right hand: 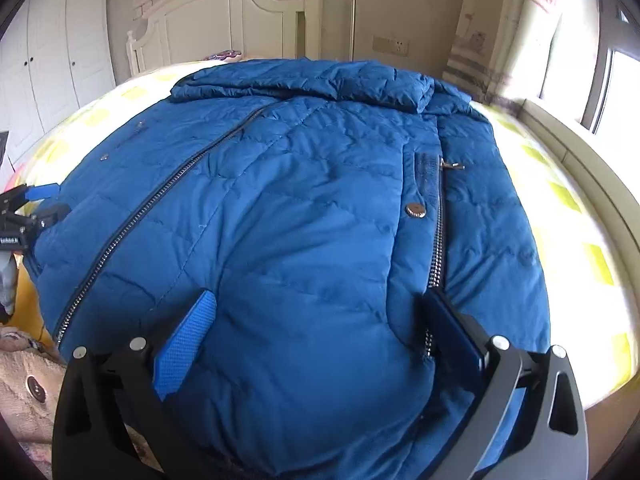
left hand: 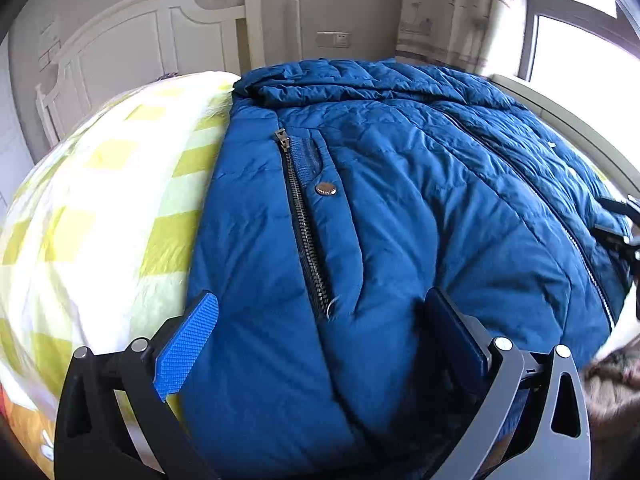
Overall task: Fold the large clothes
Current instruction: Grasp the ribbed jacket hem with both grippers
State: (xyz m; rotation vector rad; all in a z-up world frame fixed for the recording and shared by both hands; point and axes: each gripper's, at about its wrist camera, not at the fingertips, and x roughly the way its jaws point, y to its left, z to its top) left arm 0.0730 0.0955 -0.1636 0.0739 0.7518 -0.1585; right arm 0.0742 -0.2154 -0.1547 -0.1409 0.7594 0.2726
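Note:
A large blue padded jacket [left hand: 400, 208] lies front-up on the bed, hood toward the headboard; it also shows in the right wrist view [right hand: 304, 208]. My left gripper [left hand: 320, 332] is open, its blue-padded fingers [left hand: 188, 344] spread over the jacket's hem beside a pocket zipper [left hand: 304, 232]. My right gripper [right hand: 320, 332] is open over the hem at the other side, next to the other pocket zipper [right hand: 440, 240]. Each gripper shows at the edge of the other's view: the right [left hand: 624, 232], the left [right hand: 24, 216].
The bed has a yellow-and-white checked cover [left hand: 100, 208] and a white headboard [right hand: 224, 20]. A white wardrobe [right hand: 52, 60] stands at left, a window [left hand: 580, 40] with a curtain at right. A brown fuzzy garment [right hand: 24, 384] lies at the bed's near edge.

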